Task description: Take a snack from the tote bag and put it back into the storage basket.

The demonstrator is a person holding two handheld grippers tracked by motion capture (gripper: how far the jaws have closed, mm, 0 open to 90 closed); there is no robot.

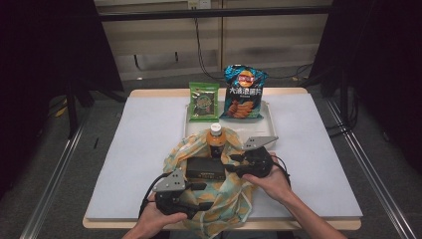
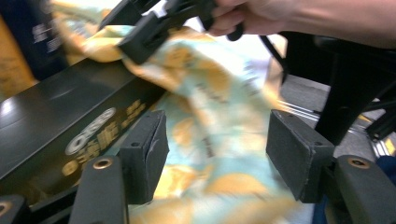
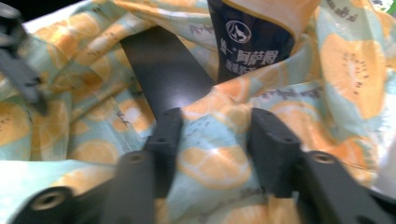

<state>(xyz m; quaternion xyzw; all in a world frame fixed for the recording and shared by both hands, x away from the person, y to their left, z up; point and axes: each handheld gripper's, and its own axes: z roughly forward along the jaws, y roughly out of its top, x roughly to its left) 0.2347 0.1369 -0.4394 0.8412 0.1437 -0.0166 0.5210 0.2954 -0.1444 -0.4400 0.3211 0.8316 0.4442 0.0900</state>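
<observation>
A cloth (image 1: 226, 199) printed with orange slices lies bunched at the table's near middle. A flat black box (image 1: 205, 168) rests on it, and an orange drink bottle (image 1: 215, 139) with a white cap stands behind the box. My left gripper (image 1: 205, 195) is at the cloth's near left edge. In the left gripper view its jaws (image 2: 217, 154) stand apart, with the cloth (image 2: 210, 116) lying beyond them and the box (image 2: 56, 126) to the left. My right gripper (image 1: 233, 165) reaches in from the right, and its jaws (image 3: 219, 135) straddle a cloth fold (image 3: 219, 163) below the box (image 3: 168, 65) and bottle (image 3: 252, 42).
A white tray (image 1: 271, 119) at the back of the table holds a green snack packet (image 1: 203, 102) and a blue chip bag (image 1: 243, 93), both upright. The white table top (image 1: 139, 149) extends to both sides. Dark stands flank the table.
</observation>
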